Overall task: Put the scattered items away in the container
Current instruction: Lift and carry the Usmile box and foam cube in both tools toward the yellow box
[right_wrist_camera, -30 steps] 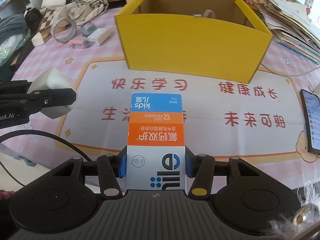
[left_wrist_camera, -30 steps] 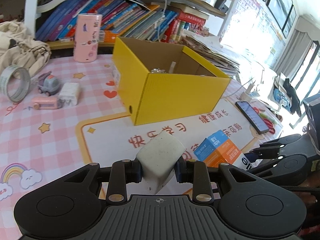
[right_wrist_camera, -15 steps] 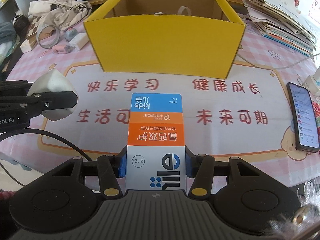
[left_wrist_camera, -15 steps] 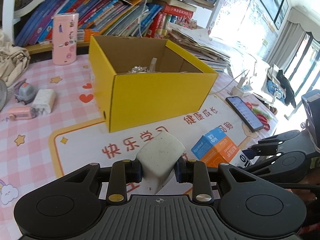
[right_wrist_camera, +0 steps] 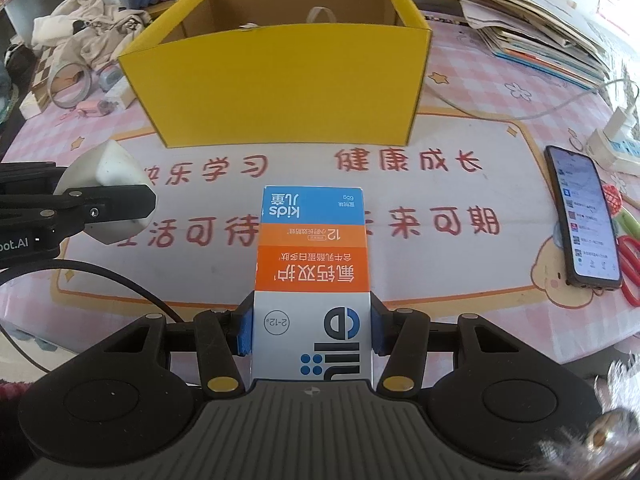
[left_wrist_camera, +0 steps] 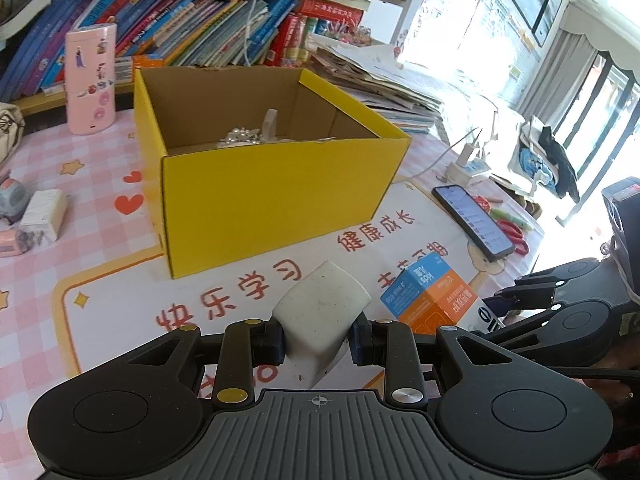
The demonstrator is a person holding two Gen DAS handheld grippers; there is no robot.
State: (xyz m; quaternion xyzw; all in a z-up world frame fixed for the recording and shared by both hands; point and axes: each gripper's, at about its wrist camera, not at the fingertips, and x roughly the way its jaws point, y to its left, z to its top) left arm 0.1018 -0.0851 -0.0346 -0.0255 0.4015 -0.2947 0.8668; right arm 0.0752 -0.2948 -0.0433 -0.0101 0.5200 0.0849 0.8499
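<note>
An open yellow cardboard box [left_wrist_camera: 276, 184] [right_wrist_camera: 280, 76] stands on the pink table, with a few small items on its floor. My left gripper [left_wrist_camera: 318, 344] is shut on a white block-shaped charger [left_wrist_camera: 322, 318], held above the mat in front of the box; the right wrist view shows that gripper [right_wrist_camera: 108, 200] and the white charger [right_wrist_camera: 106, 168] at the left. My right gripper [right_wrist_camera: 312, 334] is shut on a blue, orange and white toothpaste carton [right_wrist_camera: 314, 264], also short of the box. The left wrist view has the carton [left_wrist_camera: 432, 300] low at the right.
Left of the box lie a tape roll [right_wrist_camera: 70, 84], a small grey toy [left_wrist_camera: 12, 198], a white pack [left_wrist_camera: 44, 212] and a pink item [right_wrist_camera: 90, 108]. A phone [right_wrist_camera: 580, 220], red scissors [right_wrist_camera: 628, 268] and a power strip [right_wrist_camera: 616, 140] sit right. Books and papers [right_wrist_camera: 532, 20] crowd the back.
Both grippers have moved toward the yellow box with their loads, so the box looks nearer and more central. Both grips are unchanged.
</note>
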